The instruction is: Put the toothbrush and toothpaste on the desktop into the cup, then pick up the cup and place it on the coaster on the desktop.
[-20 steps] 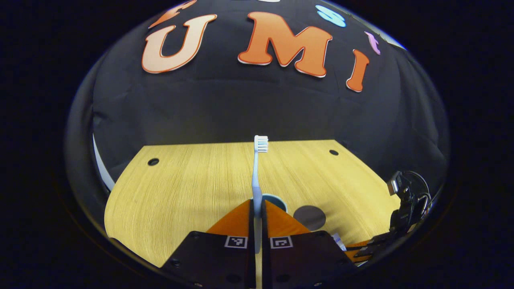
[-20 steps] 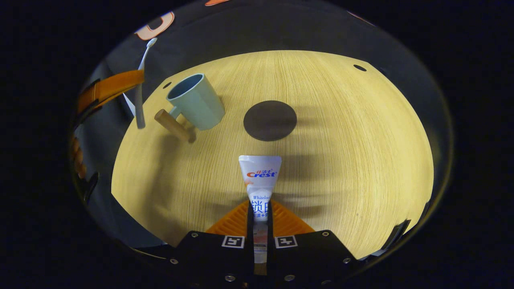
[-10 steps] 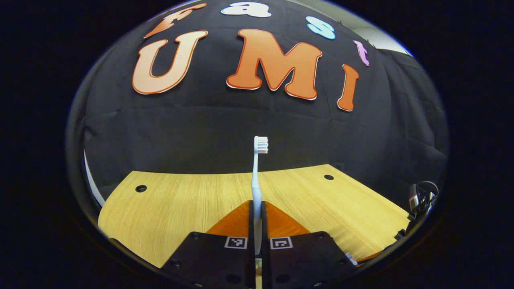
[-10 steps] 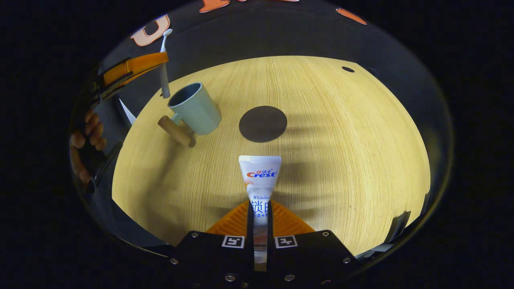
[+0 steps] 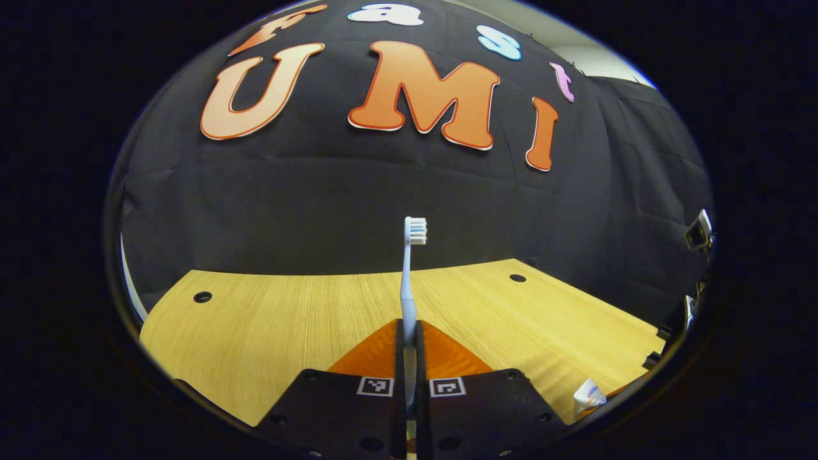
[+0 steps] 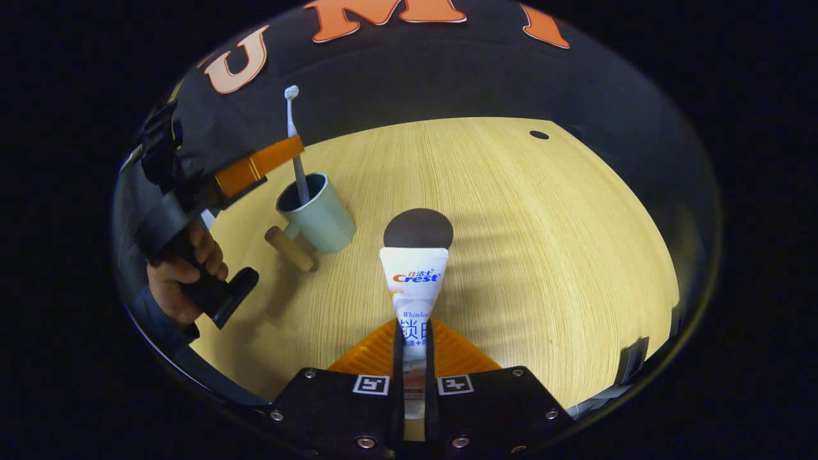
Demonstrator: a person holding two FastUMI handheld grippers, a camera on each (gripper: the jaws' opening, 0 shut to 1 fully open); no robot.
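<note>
Since a second ago the toothbrush (image 6: pixel 295 144) has swung from beside the cup (image 6: pixel 317 214) to standing in its mouth, handle end dipping inside, bristles up; the right gripper view has tilted so the coaster (image 6: pixel 418 229) now sits just behind the toothpaste (image 6: pixel 414 287).

The toothbrush looks light, stiff and thin, likely to pivot in a grip, so a hold on the thicker lower handle suits it. The left gripper (image 5: pixel 406 332) has its fingers closed nearly together on that handle. The toothpaste is a soft flat tube that would buckle if squeezed hard; its firmer capped end seems the better hold. The right gripper (image 6: pixel 414 348) is clamped narrowly on the tube, flat crimped end forward, held over the near middle of the desktop (image 6: pixel 543 223).

The cup stands upright toward the desktop's left edge in the right gripper view, its wooden handle (image 6: pixel 289 248) pointing at the near edge. The cup looks rigid, light, easily tipped.
</note>
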